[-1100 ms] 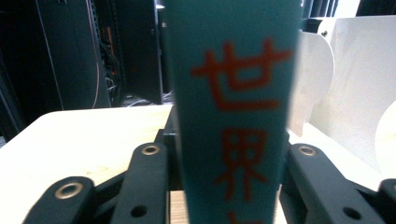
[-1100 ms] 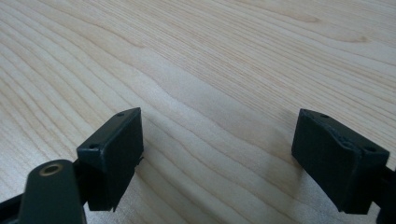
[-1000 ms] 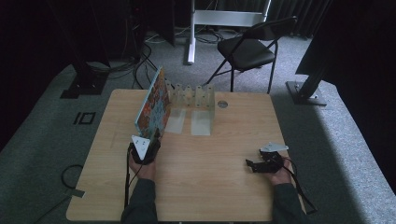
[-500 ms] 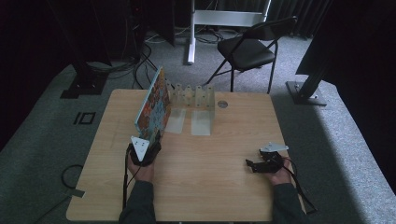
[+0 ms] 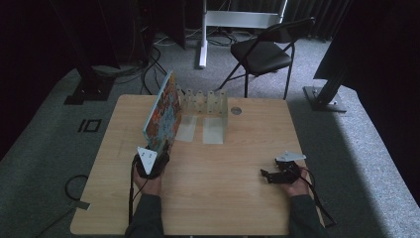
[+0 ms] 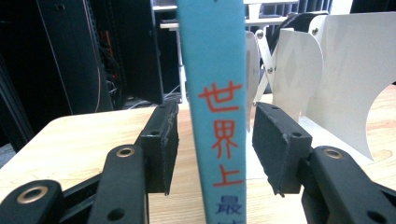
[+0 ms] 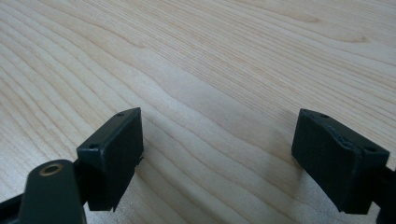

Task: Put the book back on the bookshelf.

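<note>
Item, nearest you: your right gripper is resting spread and empty on the counter, well right of the book. Item: your left gripper has just been opening, pads clear of the spine, letting the book stand upright against the white rack. The left gripper view is showing that gap; high view isn't.

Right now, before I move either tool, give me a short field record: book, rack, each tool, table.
book: stands upright on its edge, blue spine between the left tool's pads
rack: white divider rack at the table's far side, book beside its left end
left tool: jaws have just been opening; gap shows on both sides of the spine
right tool: open, nothing between the jaws, over bare wood
table: light wood
</note>
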`<state>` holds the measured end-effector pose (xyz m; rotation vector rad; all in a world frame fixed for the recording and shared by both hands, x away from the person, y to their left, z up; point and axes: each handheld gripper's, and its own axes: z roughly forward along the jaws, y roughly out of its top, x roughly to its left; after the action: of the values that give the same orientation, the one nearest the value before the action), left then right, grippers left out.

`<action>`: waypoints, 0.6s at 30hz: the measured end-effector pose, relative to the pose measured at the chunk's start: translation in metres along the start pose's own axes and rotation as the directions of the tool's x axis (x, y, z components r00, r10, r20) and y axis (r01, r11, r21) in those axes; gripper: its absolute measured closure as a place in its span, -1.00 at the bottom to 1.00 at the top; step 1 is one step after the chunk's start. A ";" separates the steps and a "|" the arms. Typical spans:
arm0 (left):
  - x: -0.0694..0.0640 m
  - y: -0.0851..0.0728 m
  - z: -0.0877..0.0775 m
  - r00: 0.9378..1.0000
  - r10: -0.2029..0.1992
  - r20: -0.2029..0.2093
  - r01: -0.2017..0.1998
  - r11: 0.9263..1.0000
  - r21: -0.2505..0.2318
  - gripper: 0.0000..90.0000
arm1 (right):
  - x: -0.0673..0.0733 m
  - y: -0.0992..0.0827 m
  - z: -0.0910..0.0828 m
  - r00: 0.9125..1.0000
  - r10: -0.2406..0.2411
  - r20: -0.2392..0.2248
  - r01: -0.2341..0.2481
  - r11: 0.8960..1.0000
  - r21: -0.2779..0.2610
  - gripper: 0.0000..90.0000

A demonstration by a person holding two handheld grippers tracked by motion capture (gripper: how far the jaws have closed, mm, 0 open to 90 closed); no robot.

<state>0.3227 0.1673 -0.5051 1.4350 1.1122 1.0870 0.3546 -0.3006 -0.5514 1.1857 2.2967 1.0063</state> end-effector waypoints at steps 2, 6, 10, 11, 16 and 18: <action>0.000 0.000 -0.002 1.000 0.004 -0.003 -0.004 1.000 -0.003 0.17 | 0.000 0.000 0.000 1.000 0.000 0.000 0.000 1.000 0.000 -0.64; -0.001 0.001 -0.004 1.000 0.011 -0.002 -0.011 1.000 -0.009 0.17 | 0.000 0.000 0.000 1.000 0.000 0.000 0.000 1.000 0.000 -0.64; -0.001 0.002 -0.007 1.000 0.008 0.009 -0.007 1.000 -0.006 0.16 | 0.000 0.000 0.000 1.000 0.000 0.000 0.000 1.000 0.000 -0.64; -0.001 0.002 -0.008 1.000 0.006 0.013 -0.006 1.000 -0.004 0.15 | 0.000 0.000 0.000 1.000 0.000 0.000 0.000 1.000 0.000 -0.64; 0.001 0.002 -0.013 0.999 0.005 0.037 -0.005 1.000 0.007 0.11 | 0.000 0.000 0.000 1.000 0.000 0.000 0.000 1.000 0.000 -0.64; 0.002 0.002 -0.015 0.999 0.008 0.045 -0.008 1.000 0.012 0.11 | 0.000 0.000 0.000 1.000 0.000 0.000 0.000 1.000 0.000 -0.64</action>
<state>0.3083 0.1718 -0.5009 1.4676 1.0835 1.0504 0.3545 -0.3006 -0.5514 1.1860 2.2969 1.0061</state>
